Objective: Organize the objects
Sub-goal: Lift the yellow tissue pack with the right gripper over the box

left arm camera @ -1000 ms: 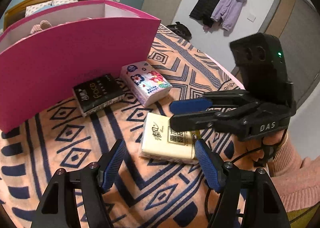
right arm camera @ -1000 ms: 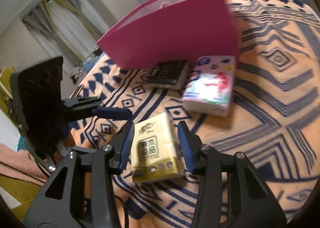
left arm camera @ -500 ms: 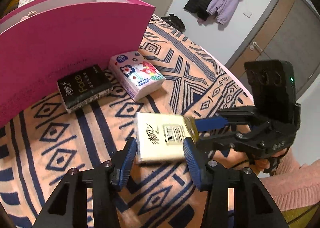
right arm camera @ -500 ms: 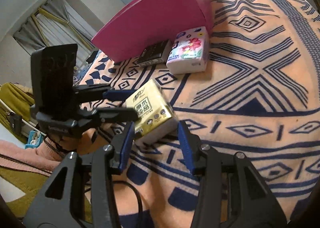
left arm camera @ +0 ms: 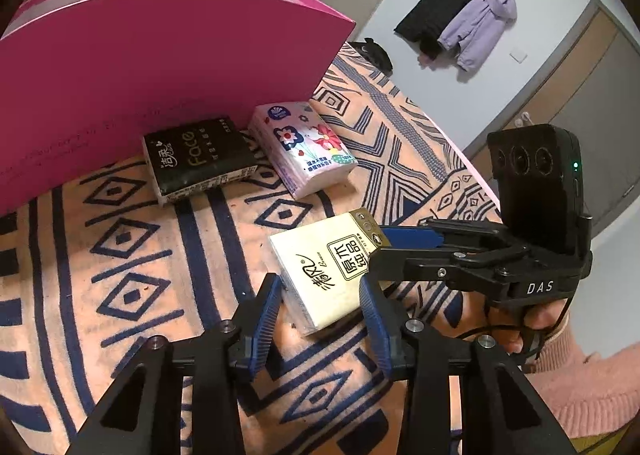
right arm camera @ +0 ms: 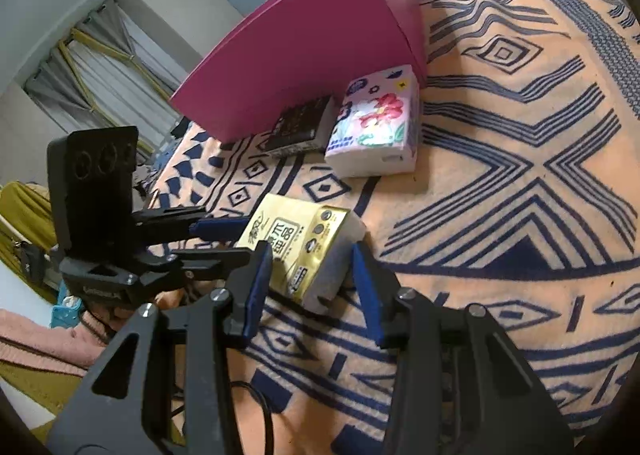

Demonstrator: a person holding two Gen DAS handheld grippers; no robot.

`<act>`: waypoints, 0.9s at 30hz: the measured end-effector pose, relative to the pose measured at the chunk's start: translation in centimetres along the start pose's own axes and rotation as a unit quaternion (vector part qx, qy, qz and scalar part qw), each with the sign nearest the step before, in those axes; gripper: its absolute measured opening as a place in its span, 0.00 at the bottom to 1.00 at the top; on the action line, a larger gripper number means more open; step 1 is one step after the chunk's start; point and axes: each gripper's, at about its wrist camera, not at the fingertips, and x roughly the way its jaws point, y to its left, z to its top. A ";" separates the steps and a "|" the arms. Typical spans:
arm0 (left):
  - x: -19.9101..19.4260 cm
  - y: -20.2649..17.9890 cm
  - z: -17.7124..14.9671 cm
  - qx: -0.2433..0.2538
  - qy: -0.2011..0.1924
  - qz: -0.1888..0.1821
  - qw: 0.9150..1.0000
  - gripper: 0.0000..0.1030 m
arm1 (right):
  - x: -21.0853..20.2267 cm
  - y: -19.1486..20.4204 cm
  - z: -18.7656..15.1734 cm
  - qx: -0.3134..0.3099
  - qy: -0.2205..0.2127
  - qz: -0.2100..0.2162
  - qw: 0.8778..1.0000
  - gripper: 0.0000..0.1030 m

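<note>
From my left wrist camera I saw the far wall, the door (left arm camera: 576, 103) and two coats (left arm camera: 460, 23) on a hook; my right camera showed the window side with grey curtains (right arm camera: 96, 67) instead. The patterned orange-and-blue blanket (left arm camera: 80, 255) filled both views. On it stood the big pink box (left arm camera: 140, 67), hiding what lay behind it. Against its foot lay the black tissue pack (left arm camera: 196, 159), with the floral tissue pack (left arm camera: 308, 147) just beside it. Nearer me was the yellow tissue pack (left arm camera: 324, 267), tilted, one end raised off the blanket. My left gripper (left arm camera: 320, 307) had closed its blue pads onto one end of it, while my right gripper (right arm camera: 312, 271) clamped the other end, so each camera showed the other claw reaching in from the side. A pink sleeve (left arm camera: 580, 387) showed behind the right claw.
</note>
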 end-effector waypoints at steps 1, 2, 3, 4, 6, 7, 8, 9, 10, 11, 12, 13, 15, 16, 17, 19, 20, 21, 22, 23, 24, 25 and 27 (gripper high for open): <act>-0.1 0.1 0.1 -0.002 0.000 0.000 1.000 0.40 | 0.1 0.1 0.0 -0.001 0.000 -0.002 1.000 0.42; -0.1 0.1 0.0 -0.004 0.000 0.000 1.000 0.39 | -0.1 0.2 0.0 -0.003 -0.001 -0.004 1.000 0.41; -0.1 0.1 0.1 -0.006 0.001 0.000 1.000 0.39 | -0.1 0.3 0.0 -0.004 -0.001 -0.005 1.000 0.40; -0.2 0.1 0.1 -0.008 0.001 0.002 1.000 0.39 | -0.1 0.4 0.1 -0.006 -0.002 -0.005 1.000 0.40; -0.4 0.2 0.1 -0.009 0.000 0.007 1.000 0.39 | -0.1 0.7 0.2 -0.010 -0.004 -0.007 1.000 0.40; -0.5 0.1 0.1 -0.009 -0.001 0.009 1.000 0.39 | -0.2 0.9 0.3 -0.015 -0.005 -0.011 1.000 0.40; -0.7 0.0 0.2 -0.008 -0.004 0.009 1.000 0.40 | -0.3 1.1 0.3 -0.019 -0.005 -0.013 1.000 0.40; -0.9 -0.1 0.3 -0.007 -0.007 0.011 1.000 0.41 | -0.5 1.4 0.4 -0.024 -0.007 -0.016 1.000 0.40; -1.0 -0.2 0.5 -0.006 -0.011 0.013 1.000 0.41 | -0.6 1.4 0.3 -0.027 -0.008 -0.016 0.999 0.40; -1.2 -0.4 0.6 -0.004 -0.014 0.012 1.000 0.42 | -0.9 1.3 0.2 -0.030 -0.011 -0.017 0.999 0.40; -1.4 -0.5 0.7 -0.003 -0.019 0.011 1.000 0.43 | -1.1 1.4 0.3 -0.033 -0.013 -0.018 0.999 0.40; -1.6 -0.6 0.8 -0.002 -0.024 0.012 1.000 0.44 | -1.1 1.7 0.5 -0.035 -0.015 -0.017 0.999 0.40; -2.2 -0.9 1.1 0.004 -0.033 0.014 0.999 0.45 | -1.0 2.2 1.3 -0.040 -0.018 -0.017 0.999 0.40; -2.5 -0.9 1.2 0.006 -0.037 0.016 0.999 0.45 | -1.1 2.4 1.4 -0.044 -0.021 -0.017 0.999 0.40; -2.8 -1.0 1.4 0.007 -0.040 0.019 0.999 0.45 | -1.2 2.6 1.6 -0.047 -0.024 -0.017 0.998 0.40; -3.3 -1.1 1.9 0.012 -0.047 0.027 0.998 0.45 | -1.5 2.7 1.9 -0.054 -0.030 -0.016 0.998 0.40; -3.6 -1.1 2.2 0.013 -0.050 0.031 0.998 0.45 | -1.5 2.9 1.9 -0.056 -0.032 -0.016 0.998 0.40; -3.8 -1.1 2.5 0.015 -0.053 0.034 0.998 0.45 | -1.5 3.1 2.3 -0.060 -0.035 -0.016 0.997 0.40; -3.9 -1.2 2.7 0.017 -0.055 0.036 0.998 0.45 | -1.6 3.4 2.6 -0.064 -0.038 -0.018 0.997 0.40; -4.1 -1.2 3.0 0.019 -0.058 0.036 0.997 0.45 | -1.7 3.5 2.8 -0.069 -0.040 -0.020 0.997 0.40; -4.3 -1.2 3.3 0.020 -0.062 0.037 0.997 0.45 | -1.8 3.7 3.1 -0.072 -0.043 -0.021 0.996 0.40; -4.5 -1.2 3.4 0.021 -0.064 0.037 0.997 0.45 | -1.9 3.9 3.5 -0.075 -0.046 -0.021 0.996 0.40; -4.8 -1.2 4.0 0.022 -0.070 0.037 0.997 0.45 | -2.0 4.1 4.1 -0.079 -0.050 -0.020 0.995 0.40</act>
